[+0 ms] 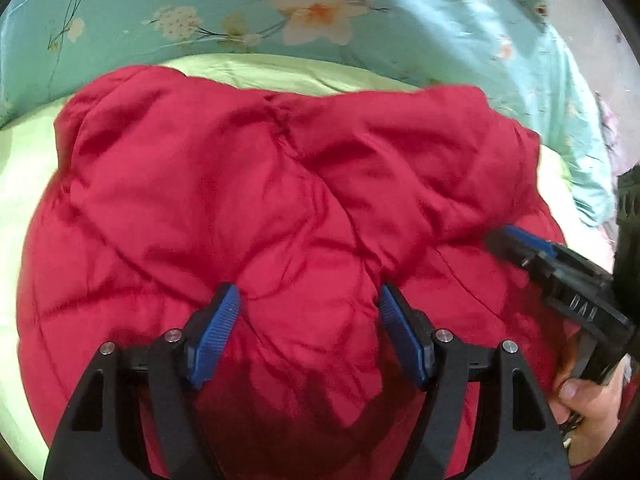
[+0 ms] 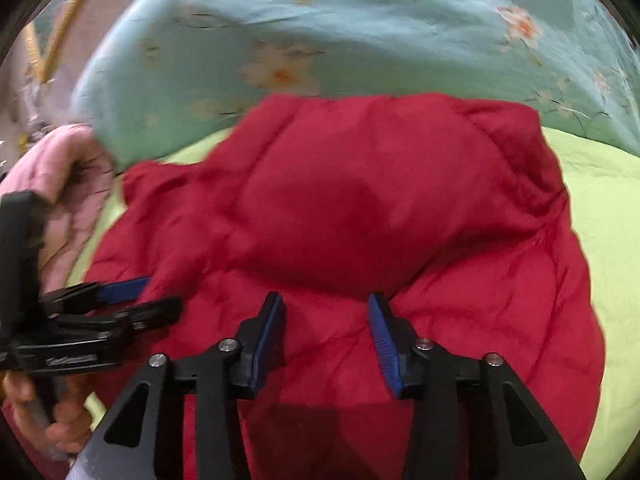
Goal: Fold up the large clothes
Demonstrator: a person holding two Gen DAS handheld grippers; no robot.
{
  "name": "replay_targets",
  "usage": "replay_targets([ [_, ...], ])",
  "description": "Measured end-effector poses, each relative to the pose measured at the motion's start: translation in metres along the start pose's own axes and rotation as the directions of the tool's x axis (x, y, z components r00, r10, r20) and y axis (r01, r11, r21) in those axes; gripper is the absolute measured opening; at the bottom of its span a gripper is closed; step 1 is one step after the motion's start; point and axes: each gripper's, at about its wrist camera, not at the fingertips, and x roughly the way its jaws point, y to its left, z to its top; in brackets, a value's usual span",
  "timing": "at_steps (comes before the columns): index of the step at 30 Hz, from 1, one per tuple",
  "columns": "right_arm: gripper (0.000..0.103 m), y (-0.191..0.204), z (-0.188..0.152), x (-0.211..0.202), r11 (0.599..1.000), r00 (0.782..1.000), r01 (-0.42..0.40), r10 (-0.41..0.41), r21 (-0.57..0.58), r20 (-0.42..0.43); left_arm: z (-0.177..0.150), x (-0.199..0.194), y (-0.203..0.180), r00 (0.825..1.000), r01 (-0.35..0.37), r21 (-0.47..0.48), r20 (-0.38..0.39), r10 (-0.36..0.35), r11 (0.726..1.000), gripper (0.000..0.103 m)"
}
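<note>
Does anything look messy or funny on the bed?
The red puffy jacket lies bunched and wrinkled on the green sheet, its top fold crooked rather than flat. Both grippers, left and right, are open over it. Nothing looks torn or spilled.

- Item: one red quilted padded jacket point(image 1: 280, 200), stitched in puffed panels, fabric creased throughout.
- State: partly folded; an upper layer is doubled over the lower layer, with its folded edge point(image 2: 340, 284) running across the near part of the garment.
- Pose: lies flat and bulky, not hanging.
- Location: rests on the light green bed sheet point(image 2: 608, 208), its far edge close to the teal floral quilt point(image 1: 320, 12) along the sheet's far edge.
</note>
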Motion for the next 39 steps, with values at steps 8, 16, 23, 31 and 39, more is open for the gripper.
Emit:
replay_targets([
  [8,0.040,-0.077,0.032,0.025,0.976,0.992,0.126,-0.121,0.179,-0.037,0.042,0.024,0.050,0.996,-0.092,-0.103,0.004,0.093,0.990,0.066],
  [16,0.040,-0.111,0.026,0.035,0.964,0.996,0.082,-0.085,0.252,0.000,0.051,0.050,0.089,0.991,-0.128,-0.176,0.005,0.131,0.976,0.067],
  [23,0.040,-0.113,0.024,0.026,0.961,0.995,0.093,-0.096,0.261,0.000,0.052,0.052,0.095,0.989,-0.145,-0.182,-0.017,0.144,0.973,0.069],
  [31,0.047,-0.102,0.021,-0.012,0.959,0.992,0.109,-0.121,0.263,0.028,0.037,0.001,0.096,0.995,-0.091,-0.204,0.028,0.099,0.975,0.068],
  [39,0.059,-0.077,-0.010,-0.064,0.971,0.995,0.025,-0.048,0.236,0.089,-0.012,-0.074,0.086,0.986,-0.057,-0.154,0.144,0.079,0.986,0.068],
])
